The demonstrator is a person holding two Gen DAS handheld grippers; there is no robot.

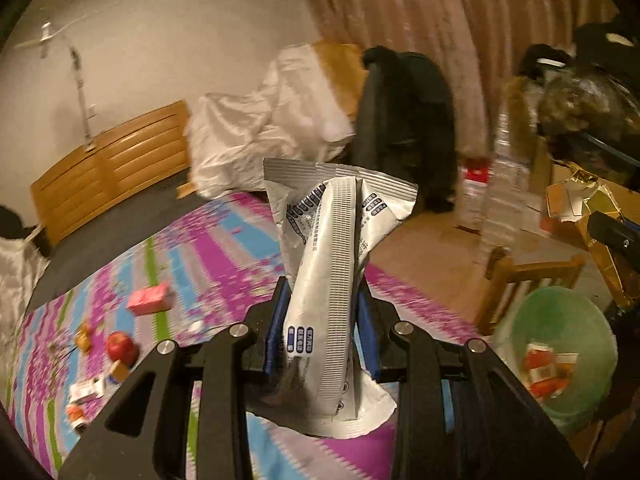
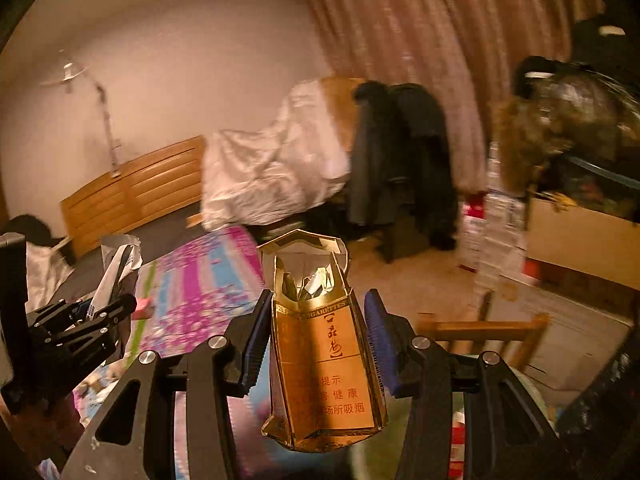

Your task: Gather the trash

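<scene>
Trash is seen gripped in both hand-held tools above a bed (image 1: 224, 256) covered with a purple, blue and green patterned sheet. The left tool (image 1: 320, 320) is clamped almost fully closed on a crumpled silver snack wrapper (image 1: 328, 280), which stands upright between the blue pads and is printed with dark lettering; the same wrapper is seen at the left edge of the right wrist view. The right tool (image 2: 318, 336) is held at a middling width, its pads pressed against the sides of an opened gold cigarette pack (image 2: 324, 360), whose torn lid is flipped up and whose foil lining is exposed. A green plastic bin (image 1: 560, 352), standing on the floor beside the bed at the lower right of the left wrist view, is seen to contain red and white scraps of packaging. More litter is left scattered on the sheet at the lower left: a pink box (image 1: 150, 298), a red apple (image 1: 120, 346) and several small cartons and wrappers just beside it. A wooden headboard (image 1: 112, 168) is set against the pale wall beyond, with a white bundle of bedding (image 1: 264, 120) near it. Dark coats (image 1: 404, 120) are hung in front of a brownish curtain (image 1: 440, 12), and a wooden chair (image 1: 532, 276) is placed near the bin. Much of the background is blurred.
</scene>
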